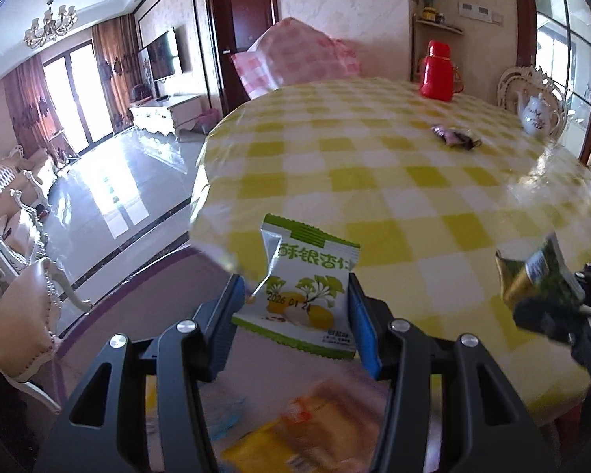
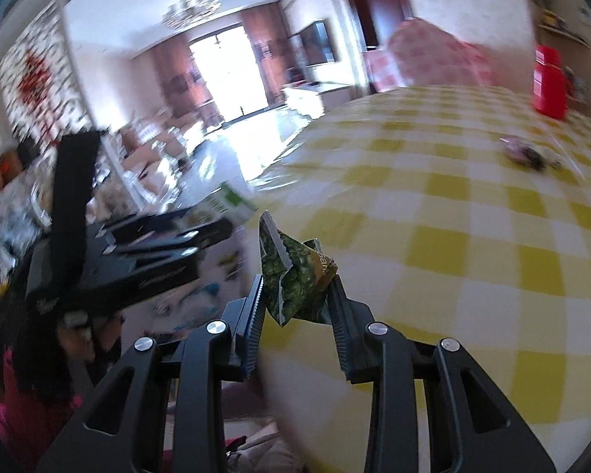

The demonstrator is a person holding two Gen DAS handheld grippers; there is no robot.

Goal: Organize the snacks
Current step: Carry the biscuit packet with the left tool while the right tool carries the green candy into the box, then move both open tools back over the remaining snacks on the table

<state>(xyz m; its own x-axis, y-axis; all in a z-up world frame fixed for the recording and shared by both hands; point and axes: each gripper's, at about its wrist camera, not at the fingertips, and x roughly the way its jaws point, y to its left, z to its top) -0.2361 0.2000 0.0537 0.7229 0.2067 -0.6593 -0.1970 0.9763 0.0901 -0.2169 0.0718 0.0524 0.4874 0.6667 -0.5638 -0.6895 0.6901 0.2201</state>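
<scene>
- Two packets are in the air at once, one per hand, so you look to be mid-carry in the sorting: both snacks are lifted clear of the checked table (image 1: 394,165) and not yet set down.
- Left wrist view: your left gripper (image 1: 297,303) pinches the white-and-green snack packet (image 1: 309,287) by its two side edges, jaws partly spread to the packet's width. It hangs over the table's near edge, above blurred orange and yellow packaging lower down. At the right edge you can see the green-and-gold packet (image 1: 532,276) in your other tool. One dark wrapped snack (image 1: 455,137) lies well apart on the cloth, near the red flask (image 1: 437,71).
- Right wrist view: your right gripper (image 2: 295,295) is closed narrowly on the crumpled green-and-gold packet (image 2: 297,276), held just above the table edge. The left tool shows blurred at the left.
- Next, judging by this, you need a drop spot for each; where that is I cannot tell.
</scene>
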